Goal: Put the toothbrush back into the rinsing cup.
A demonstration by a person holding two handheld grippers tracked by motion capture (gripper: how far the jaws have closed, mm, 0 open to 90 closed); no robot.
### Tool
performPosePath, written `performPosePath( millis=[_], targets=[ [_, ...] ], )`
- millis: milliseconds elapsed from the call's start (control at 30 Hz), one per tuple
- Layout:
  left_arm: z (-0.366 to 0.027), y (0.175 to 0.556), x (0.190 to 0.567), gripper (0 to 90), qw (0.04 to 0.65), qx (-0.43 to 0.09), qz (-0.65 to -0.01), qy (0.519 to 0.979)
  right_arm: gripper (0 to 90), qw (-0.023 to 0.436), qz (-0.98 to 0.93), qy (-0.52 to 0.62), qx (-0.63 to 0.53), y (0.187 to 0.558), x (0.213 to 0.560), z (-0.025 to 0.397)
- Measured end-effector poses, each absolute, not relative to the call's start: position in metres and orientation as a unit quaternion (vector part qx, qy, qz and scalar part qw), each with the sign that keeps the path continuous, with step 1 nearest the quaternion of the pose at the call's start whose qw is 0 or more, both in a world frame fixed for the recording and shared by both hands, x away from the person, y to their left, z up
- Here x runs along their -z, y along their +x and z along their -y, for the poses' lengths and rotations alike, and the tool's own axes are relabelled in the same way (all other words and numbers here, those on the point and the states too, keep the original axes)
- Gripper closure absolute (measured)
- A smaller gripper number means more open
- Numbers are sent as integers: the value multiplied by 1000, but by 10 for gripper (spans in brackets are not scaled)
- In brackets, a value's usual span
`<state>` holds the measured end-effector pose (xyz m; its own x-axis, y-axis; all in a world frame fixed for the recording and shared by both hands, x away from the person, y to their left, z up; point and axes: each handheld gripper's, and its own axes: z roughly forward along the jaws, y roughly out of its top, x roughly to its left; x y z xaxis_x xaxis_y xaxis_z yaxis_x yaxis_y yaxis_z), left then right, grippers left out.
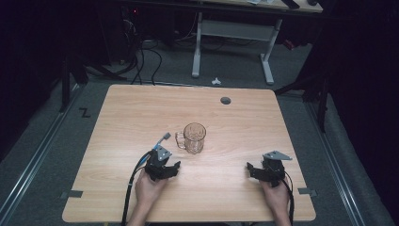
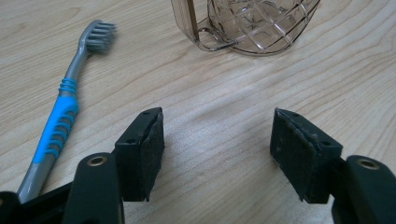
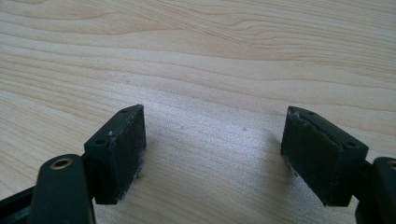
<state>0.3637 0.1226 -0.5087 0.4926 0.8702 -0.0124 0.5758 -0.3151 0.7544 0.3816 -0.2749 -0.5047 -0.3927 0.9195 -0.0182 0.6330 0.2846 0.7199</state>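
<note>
Jaws of both grippers wide open, empty; toothbrush (image 2: pixel 60 112) lies just left of left gripper (image 2: pixel 217 140), long axis running away toward mug (image 2: pixel 252 23); right gripper (image 3: pixel 212 149) well apart.

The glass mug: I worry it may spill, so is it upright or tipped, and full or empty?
Upright and empty: the glass mug stands on its base on the table, and wood grain shows through its clear walls.

bare worktop (image 1: pixel 141 113) runs along the far, left and right edges, while the glass mug (image 1: pixel 194 138) and toothbrush (image 1: pixel 163 139) block the middle near the left gripper (image 1: pixel 172 168).
</note>
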Motion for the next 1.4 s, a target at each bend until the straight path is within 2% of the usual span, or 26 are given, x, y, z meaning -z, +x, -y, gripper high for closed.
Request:
performPosePath(
  millis=[1100, 1400],
  targets=[
    [-119, 364, 509, 284, 358, -201, -460, 787, 222, 222, -770, 504, -322, 382, 505, 275],
    [-120, 364, 506, 317, 349, -198, -460, 792, 222, 222, -770, 504, -322, 382, 505, 275]
  ],
)
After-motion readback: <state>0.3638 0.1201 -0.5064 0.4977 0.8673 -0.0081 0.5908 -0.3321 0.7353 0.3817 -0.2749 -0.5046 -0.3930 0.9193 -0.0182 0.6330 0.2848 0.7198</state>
